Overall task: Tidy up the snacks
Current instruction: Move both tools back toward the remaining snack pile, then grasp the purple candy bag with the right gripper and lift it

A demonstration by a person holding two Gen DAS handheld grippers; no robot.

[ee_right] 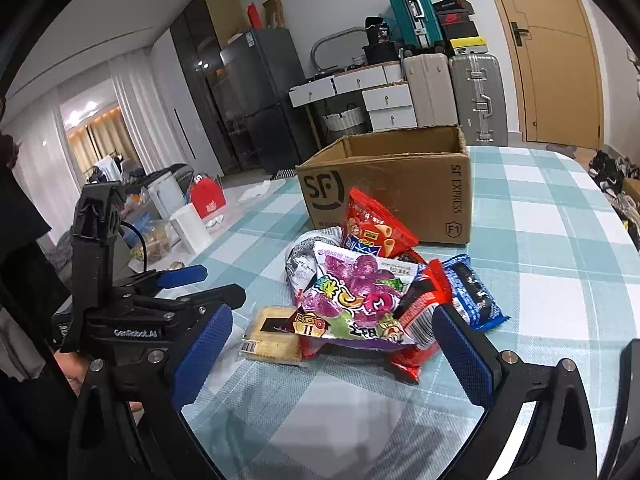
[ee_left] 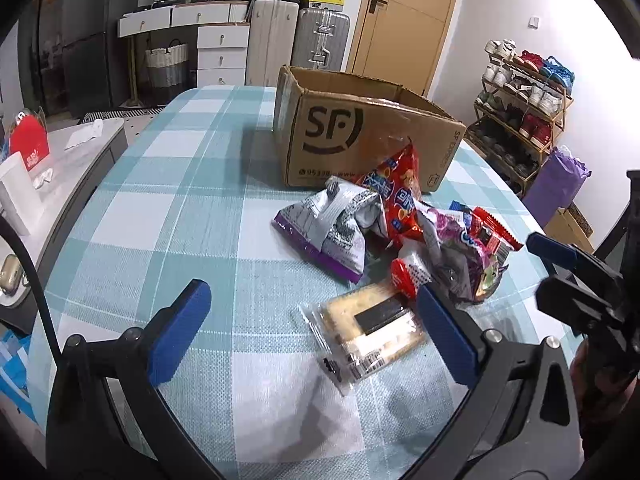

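Observation:
A heap of snack packs lies on the teal checked table [ee_left: 180,200] in front of an open cardboard box [ee_left: 360,136] [ee_right: 392,184]. The heap holds a silver-purple bag [ee_left: 332,232], a red chip bag [ee_left: 396,196] [ee_right: 372,228], a purple candy bag [ee_right: 356,296], a small red pack [ee_right: 420,320] and a blue cookie pack [ee_right: 476,292]. A clear-wrapped cracker pack [ee_left: 372,328] [ee_right: 272,336] lies nearest. My left gripper [ee_left: 314,334] is open, its right finger beside the cracker pack. My right gripper [ee_right: 334,354] is open just short of the heap and holds nothing.
A grey side table [ee_left: 80,148] with a white container and a red box stands left of the table. A shoe rack [ee_left: 520,112] and a purple bag [ee_left: 556,184] stand to the right. Suitcases, drawers and a door are behind the box.

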